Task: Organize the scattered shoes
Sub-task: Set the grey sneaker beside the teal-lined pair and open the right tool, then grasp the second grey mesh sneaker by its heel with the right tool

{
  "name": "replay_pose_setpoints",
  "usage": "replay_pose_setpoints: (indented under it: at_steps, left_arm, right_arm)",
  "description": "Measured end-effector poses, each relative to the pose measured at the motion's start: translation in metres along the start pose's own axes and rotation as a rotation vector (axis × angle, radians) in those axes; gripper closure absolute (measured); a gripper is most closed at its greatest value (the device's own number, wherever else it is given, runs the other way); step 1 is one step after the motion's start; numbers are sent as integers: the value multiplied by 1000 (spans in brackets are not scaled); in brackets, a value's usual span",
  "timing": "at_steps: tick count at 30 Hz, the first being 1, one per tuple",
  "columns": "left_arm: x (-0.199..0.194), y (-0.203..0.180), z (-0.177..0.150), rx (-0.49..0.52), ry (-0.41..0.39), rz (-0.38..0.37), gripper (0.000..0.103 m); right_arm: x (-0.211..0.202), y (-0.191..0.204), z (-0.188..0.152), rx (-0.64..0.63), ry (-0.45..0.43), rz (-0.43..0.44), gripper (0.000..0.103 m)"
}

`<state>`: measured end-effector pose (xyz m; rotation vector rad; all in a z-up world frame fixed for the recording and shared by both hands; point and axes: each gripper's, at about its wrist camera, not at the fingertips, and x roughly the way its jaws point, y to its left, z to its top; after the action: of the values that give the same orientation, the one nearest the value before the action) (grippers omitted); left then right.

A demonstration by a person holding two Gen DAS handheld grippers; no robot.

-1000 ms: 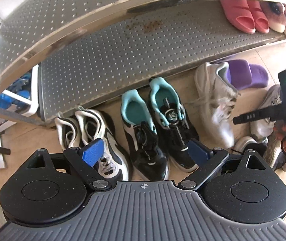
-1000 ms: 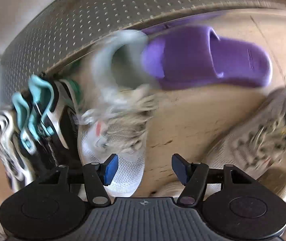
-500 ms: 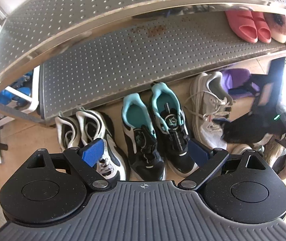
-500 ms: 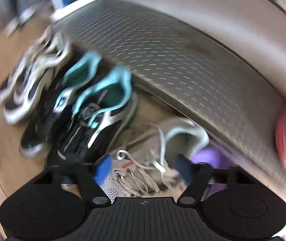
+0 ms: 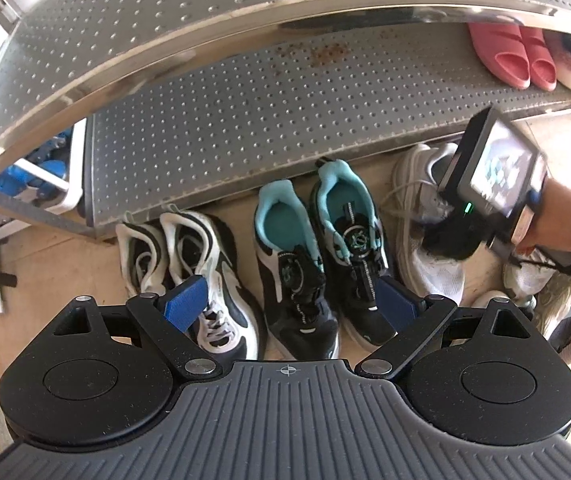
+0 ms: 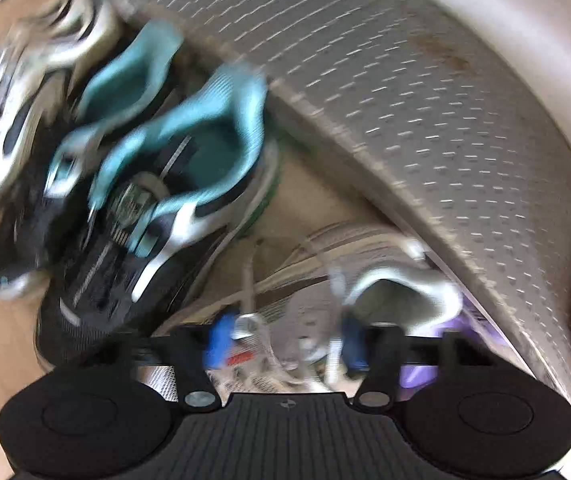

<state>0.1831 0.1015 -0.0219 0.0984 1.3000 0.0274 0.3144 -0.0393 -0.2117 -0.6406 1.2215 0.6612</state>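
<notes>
Your right gripper (image 6: 285,344) straddled the white sneaker (image 6: 317,276) directly beneath it, jaws apart around the laces. Light, soft mesh; its firmer heel collar looked the better hold. Your left gripper (image 5: 291,304) hung open.

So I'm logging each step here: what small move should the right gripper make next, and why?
Probably close the right gripper on the white sneaker. Its blue pads stand apart on either side of the laces and tongue, and that shoe lies alone beside the black-and-teal pair, with no mate next to it. The view is blurred, so contact is unclear.
</notes>
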Motion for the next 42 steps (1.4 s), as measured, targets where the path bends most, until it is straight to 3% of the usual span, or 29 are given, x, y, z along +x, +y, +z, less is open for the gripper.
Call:
replay_pose_setpoints:
  at_steps: [3,5,9,12,19,23,26,31,34,36,37,40,42]
  left_arm:
    - [0,-4,0,9,1,-3,9]
    - [1,-6,0,18,2,-5,9]
    - [2,-11,0,36,6,-6,9]
    - [3,-12,-1,40,10,-3,9]
    - [4,-15,-1,48,17,-8,9]
    - [6,-18,-2,56,24,-16,9]
    - [8,-18,-1,57,32,-11,9]
    - [10,-13,1,48,45,-7,9]
    - [11,-14,3,51,47,-6,9]
    - [13,-17,4,59,49,-3,9]
    - [13,-18,4,61,48,-2,9]
    - [13,-22,4,69,47,2,9]
    - [12,-24,4,73,41,3,9]
  right_arm:
    - [-9,-11,-8,35,-10,15,80]
    - [-20,-19,-14,93,-49,8,97]
    - [-44,-44,-28,329,-155,44,98]
    - [-51,-58,-41,444,-160,13,98]
    - [-24,-79,-60,651,-7,19,98]
    - [-11,-68,-42,616,-69,88,98]
    - [16,-58,-22,601,-45,49,98]
    - [51,-61,-26,722,-28,53,95]
    - [56,-74,-36,817,-41,147,95]
    - [50,-79,-38,816,-18,180,90]
    - [43,-80,-38,804,-11,190,74]
    - [7,-78,-42,755,-50,186,58]
    - [-25,-76,-46,682,-97,128,56]
